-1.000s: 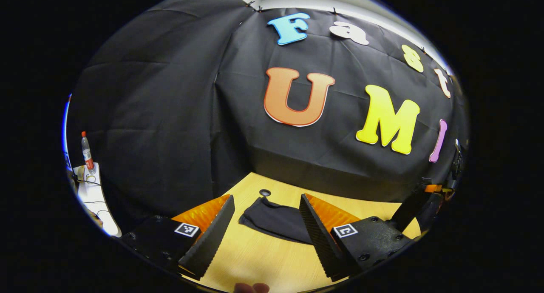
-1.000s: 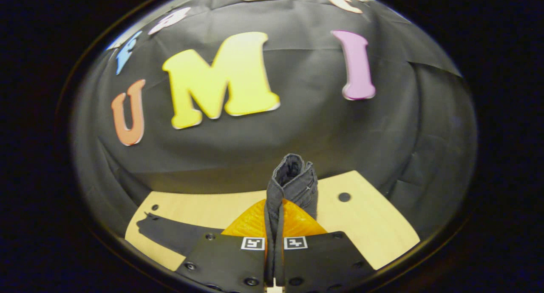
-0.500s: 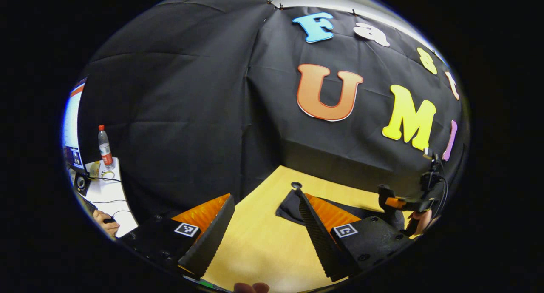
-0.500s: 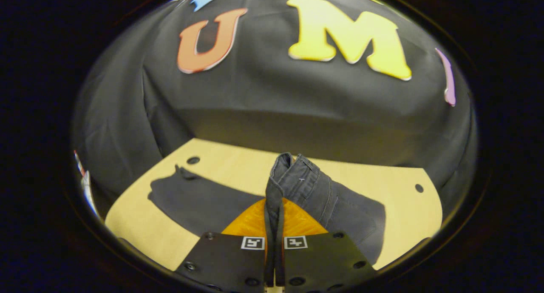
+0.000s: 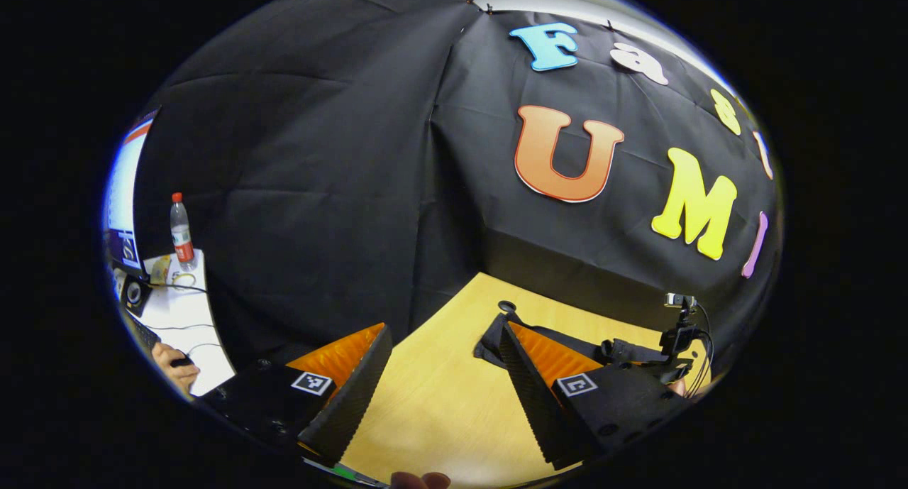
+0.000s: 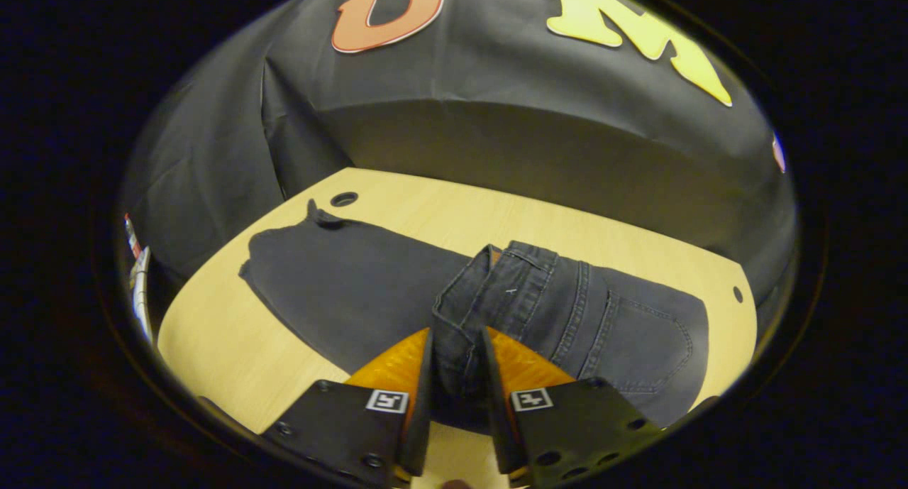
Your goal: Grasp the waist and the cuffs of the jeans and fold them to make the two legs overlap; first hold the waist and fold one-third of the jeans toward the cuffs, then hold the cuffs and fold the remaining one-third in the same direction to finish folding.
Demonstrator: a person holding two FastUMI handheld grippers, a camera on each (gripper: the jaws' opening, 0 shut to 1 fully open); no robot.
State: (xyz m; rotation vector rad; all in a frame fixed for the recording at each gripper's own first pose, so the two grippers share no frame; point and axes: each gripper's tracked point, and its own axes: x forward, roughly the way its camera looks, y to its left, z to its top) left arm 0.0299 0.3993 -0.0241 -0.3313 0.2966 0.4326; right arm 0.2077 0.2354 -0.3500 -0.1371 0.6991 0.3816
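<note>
Now jeans [image 6: 567, 311] waist between the slightly parted right gripper [image 6: 457, 361] fingers.

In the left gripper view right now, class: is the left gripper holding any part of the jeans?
No: the left gripper is open, with only bare table between its fingers, and the jeans lie farther off.
</note>
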